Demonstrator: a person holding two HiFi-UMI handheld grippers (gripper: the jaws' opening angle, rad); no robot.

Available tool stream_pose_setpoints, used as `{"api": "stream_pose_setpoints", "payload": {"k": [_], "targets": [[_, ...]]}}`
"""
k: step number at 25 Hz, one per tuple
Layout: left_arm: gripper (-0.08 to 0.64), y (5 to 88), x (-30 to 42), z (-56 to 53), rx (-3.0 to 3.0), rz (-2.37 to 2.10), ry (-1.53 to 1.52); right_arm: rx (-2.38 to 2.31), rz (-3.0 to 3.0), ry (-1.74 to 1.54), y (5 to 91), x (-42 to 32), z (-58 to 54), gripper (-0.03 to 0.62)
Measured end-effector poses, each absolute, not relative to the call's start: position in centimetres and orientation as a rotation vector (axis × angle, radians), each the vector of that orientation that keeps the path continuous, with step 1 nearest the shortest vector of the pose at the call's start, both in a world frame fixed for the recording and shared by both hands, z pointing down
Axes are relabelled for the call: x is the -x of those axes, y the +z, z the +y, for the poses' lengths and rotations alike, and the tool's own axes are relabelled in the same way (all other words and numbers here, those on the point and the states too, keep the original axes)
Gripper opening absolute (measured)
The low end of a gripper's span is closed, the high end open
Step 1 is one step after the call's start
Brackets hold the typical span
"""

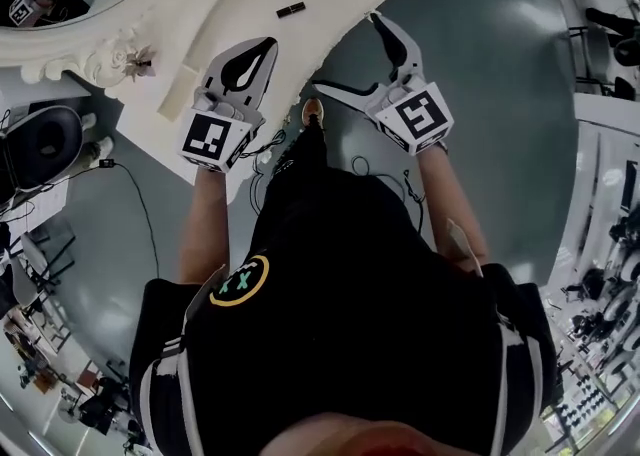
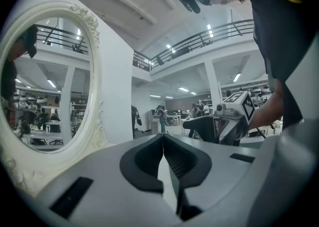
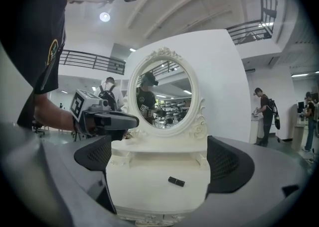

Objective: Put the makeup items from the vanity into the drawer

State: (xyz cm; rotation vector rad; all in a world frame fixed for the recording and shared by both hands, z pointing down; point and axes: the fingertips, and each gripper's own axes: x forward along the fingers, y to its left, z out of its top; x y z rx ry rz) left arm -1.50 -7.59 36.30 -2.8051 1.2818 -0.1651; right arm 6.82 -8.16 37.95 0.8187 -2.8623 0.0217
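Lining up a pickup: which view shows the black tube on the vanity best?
The right gripper view: the black tube lies close, between its open jaws. The head view shows it tiny; the left gripper view misses it.

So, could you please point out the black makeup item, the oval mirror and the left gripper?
black makeup item [image 3: 176, 181], right gripper view, its middle.
oval mirror [image 3: 163, 94], right gripper view, centre of glass.
left gripper [image 2: 163, 139], left gripper view, between its tips.

Glossy grey floor [image 1: 500, 54], railed balcony [image 2: 209, 39], ceiling lights [image 3: 104, 17]
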Motion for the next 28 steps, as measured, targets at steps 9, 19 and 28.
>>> {"api": "stream_pose_setpoints", "payload": {"k": [9,19,28], "targets": [[0.023,37.8,3.4,-15.2,2.807,1.309,-0.197,-0.707,-2.837,0.038,40.2,-3.4,-16.6,0.598],[0.023,38.2,3.7,-18.3,2.799,1.494,-0.204,-0.441,-2.803,0.029,46.8,-0.3,-22.0,0.598],[0.023,39.5,4.8,-19.6,2.751,1.567,-0.276,-0.234,-2.578,0.081,59.5,2.0,-25.4,0.594]]}}
